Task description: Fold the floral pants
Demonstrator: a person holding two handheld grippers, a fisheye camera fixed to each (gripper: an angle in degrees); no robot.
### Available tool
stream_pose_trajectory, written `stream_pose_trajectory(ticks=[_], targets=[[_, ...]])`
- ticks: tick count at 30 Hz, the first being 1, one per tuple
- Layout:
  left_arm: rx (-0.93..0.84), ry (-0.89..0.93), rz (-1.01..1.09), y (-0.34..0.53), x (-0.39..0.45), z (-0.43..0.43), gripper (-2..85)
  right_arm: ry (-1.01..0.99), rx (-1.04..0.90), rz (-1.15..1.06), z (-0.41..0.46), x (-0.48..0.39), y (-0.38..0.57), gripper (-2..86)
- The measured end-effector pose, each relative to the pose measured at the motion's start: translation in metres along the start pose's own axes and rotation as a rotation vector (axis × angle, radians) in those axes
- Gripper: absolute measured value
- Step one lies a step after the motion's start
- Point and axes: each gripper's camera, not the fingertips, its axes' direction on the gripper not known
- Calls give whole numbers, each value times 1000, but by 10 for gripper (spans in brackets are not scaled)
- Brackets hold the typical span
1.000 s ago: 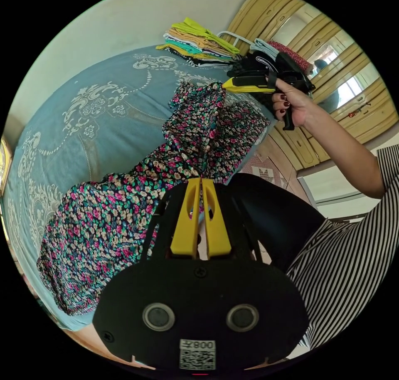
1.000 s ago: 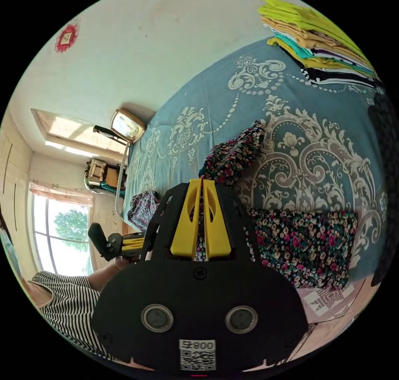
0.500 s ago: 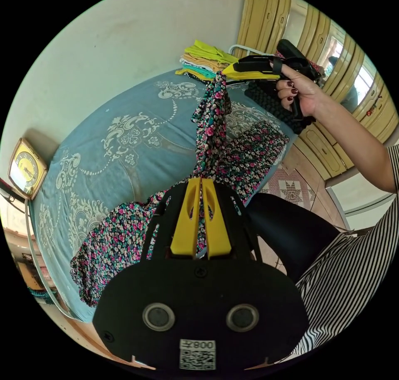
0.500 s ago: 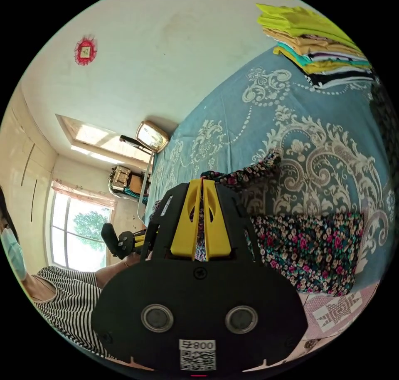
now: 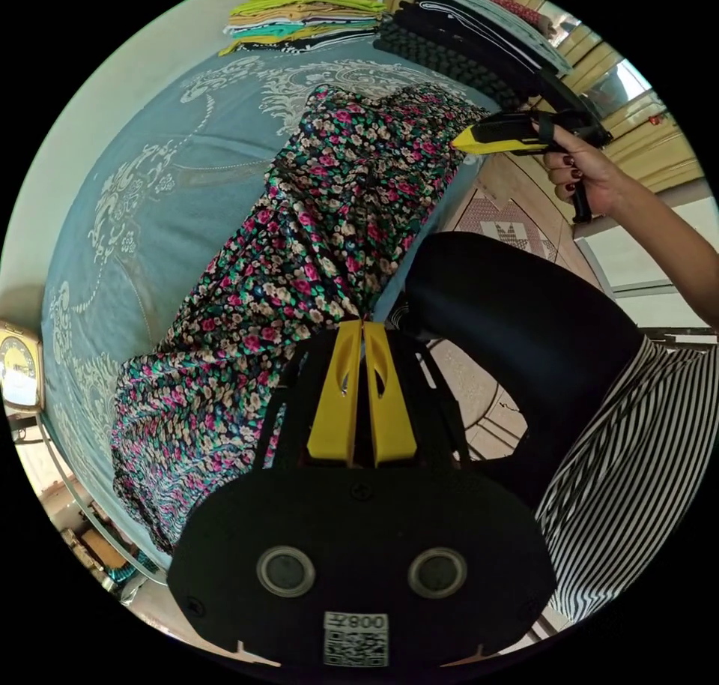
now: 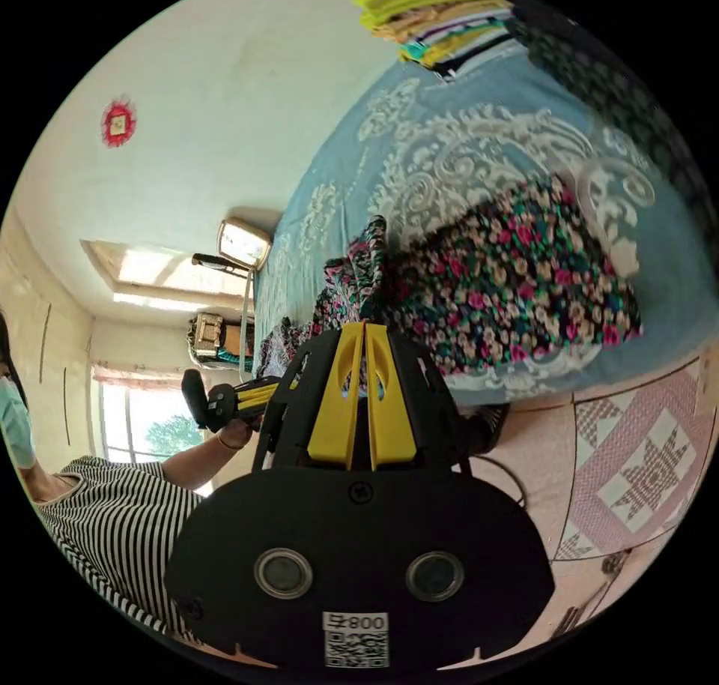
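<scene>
Across the blue bedspread (image 5: 150, 190) the floral pants (image 5: 314, 235) are held, both grippers (left gripper (image 5: 362, 324), right gripper (image 6: 364, 325)) clamped on cloth; edges should be kept taut and level.

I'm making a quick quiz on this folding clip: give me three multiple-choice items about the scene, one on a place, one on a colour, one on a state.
1. Where do the floral pants lie?
A. on the floor
B. on the blue bedspread
C. on a chair

2. What colour are the gripper jaws?
A. yellow
B. red
C. white

3. How is the left gripper?
A. wide open
B. shut on the pants' edge
C. holding a shirt

Answers:
1 B, the pants spread across the bedspread.
2 A, both jaws are yellow.
3 B, its jaws meet on floral cloth.
</scene>
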Motion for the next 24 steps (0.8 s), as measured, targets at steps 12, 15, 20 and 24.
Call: stream_pose_trajectory(ticks=[12,15,20,24], targets=[[127,216,-92,-44,-54,-3,14,134,4,-68,-16,-15,0,43],[182,236,-90,-79,-78,-1,21,177,6,-177,-9,-41,-24,60],[190,287,-75,-159,-124,25,34,237,-49,-286,28,-70,-76,72],[172,335,-103,-194,-149,49,38,280,-75,-314,43,-80,-91,71]])
